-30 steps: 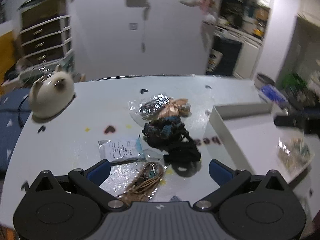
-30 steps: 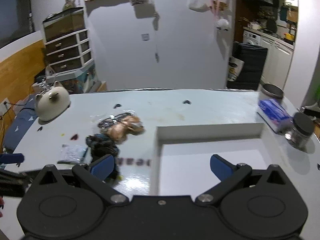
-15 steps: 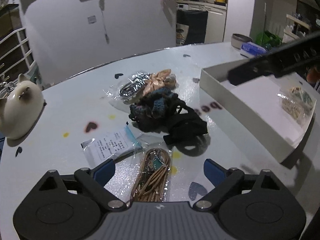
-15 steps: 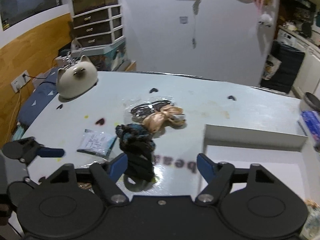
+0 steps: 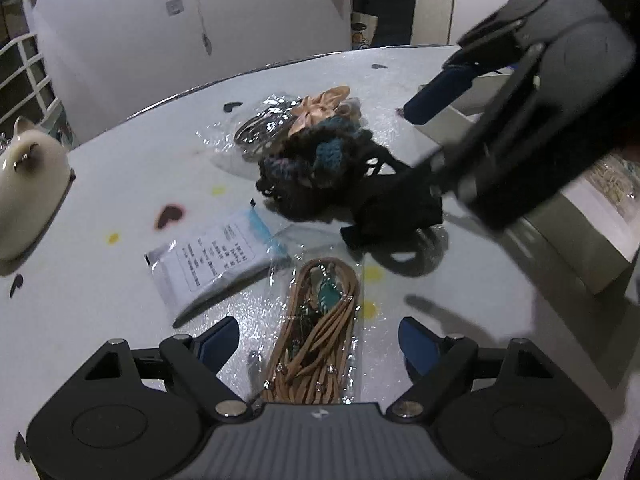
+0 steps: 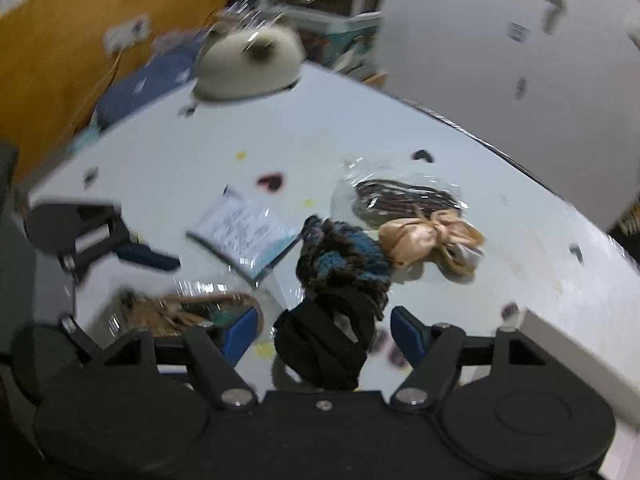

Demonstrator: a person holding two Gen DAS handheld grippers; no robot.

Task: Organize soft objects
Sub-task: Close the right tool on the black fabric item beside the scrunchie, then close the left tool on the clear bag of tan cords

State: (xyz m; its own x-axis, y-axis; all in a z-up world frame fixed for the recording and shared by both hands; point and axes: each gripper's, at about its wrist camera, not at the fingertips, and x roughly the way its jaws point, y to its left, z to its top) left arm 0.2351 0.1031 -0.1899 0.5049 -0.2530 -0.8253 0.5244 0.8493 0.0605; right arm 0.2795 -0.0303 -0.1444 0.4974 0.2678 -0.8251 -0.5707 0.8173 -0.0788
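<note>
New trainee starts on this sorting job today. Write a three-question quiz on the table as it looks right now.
1. True or false: the black band lies between the fingers of the right tongs.
2. Which item lies between the fingers of the left tongs? A) peach bow B) bagged tan cords C) paper packet
3. Fill in: the peach bow partly overlies a clear bag of dark ____.

Key: 1 true. 2 B, the bagged tan cords; the paper packet lies beyond them. 3 bands, the dark bands in plastic.
</note>
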